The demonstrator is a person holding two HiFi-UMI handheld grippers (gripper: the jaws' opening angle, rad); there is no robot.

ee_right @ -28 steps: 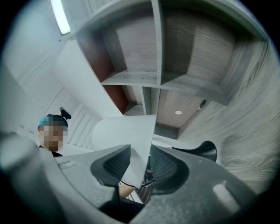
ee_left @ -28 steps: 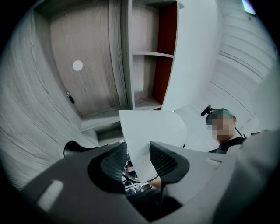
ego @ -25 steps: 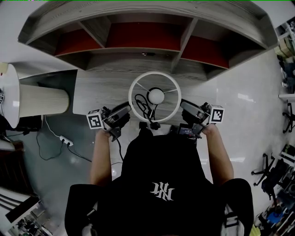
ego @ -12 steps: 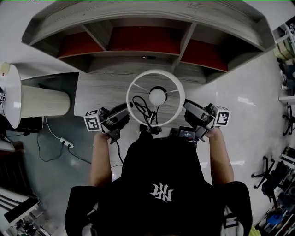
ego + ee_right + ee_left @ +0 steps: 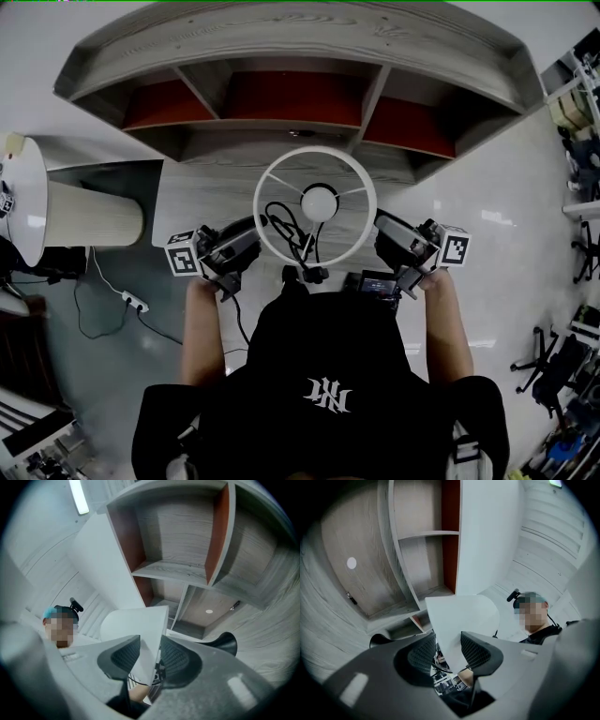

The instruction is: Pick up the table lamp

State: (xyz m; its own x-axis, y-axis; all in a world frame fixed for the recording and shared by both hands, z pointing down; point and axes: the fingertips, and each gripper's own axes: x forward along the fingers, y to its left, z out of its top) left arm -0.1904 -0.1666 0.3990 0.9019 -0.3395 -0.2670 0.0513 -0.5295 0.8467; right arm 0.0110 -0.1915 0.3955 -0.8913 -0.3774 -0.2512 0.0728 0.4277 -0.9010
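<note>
Head view: left hand-held gripper [image 5: 255,231], right hand-held gripper [image 5: 380,225] clamp table lamp [image 5: 319,199].

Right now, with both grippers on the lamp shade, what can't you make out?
- Lamp base: head view, hidden below the lamp shade, so it is unclear whether it is off the desk.
- Cord end: head view, it passes behind the person's cap.
- Screen text: head view, too small.
- Shade's lower edge: gripper views, hidden behind left gripper and right gripper.
</note>
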